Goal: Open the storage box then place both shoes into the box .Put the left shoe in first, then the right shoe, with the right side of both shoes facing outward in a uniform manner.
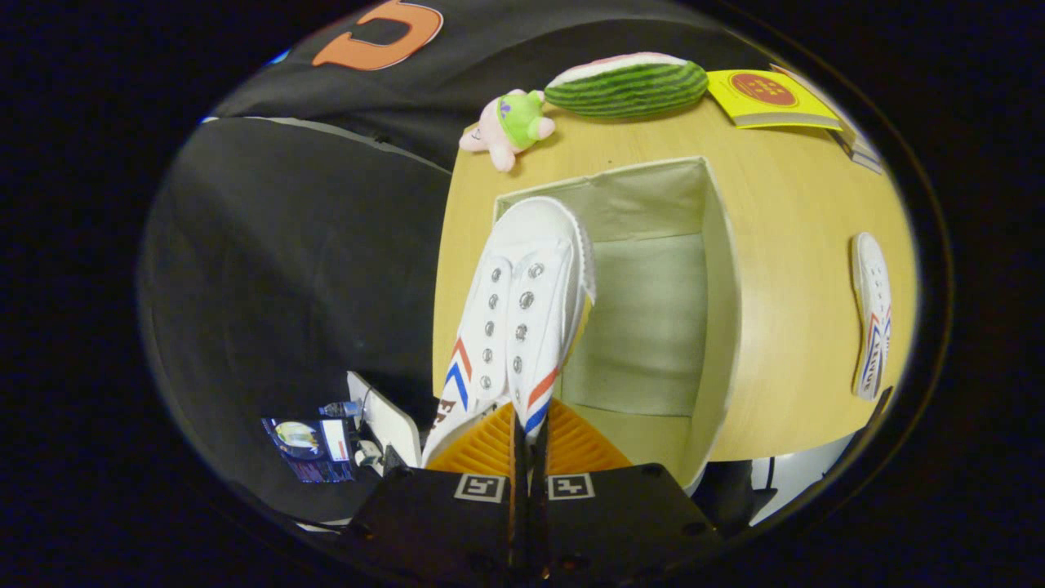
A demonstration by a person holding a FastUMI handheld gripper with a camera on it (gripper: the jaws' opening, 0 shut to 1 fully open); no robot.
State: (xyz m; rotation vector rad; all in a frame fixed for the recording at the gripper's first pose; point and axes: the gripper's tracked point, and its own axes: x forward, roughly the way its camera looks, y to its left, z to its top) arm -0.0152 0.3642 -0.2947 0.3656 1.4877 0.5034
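Gripper view: the tool (529, 437) is clamped tight on a white shoe (522, 302) above the open storage box (718, 269).

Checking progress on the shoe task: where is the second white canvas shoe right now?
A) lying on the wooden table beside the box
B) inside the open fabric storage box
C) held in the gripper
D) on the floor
A: the second white canvas shoe lies on the wooden table beside the open fabric storage box, while the gripper is closed on the other white shoe over the box.
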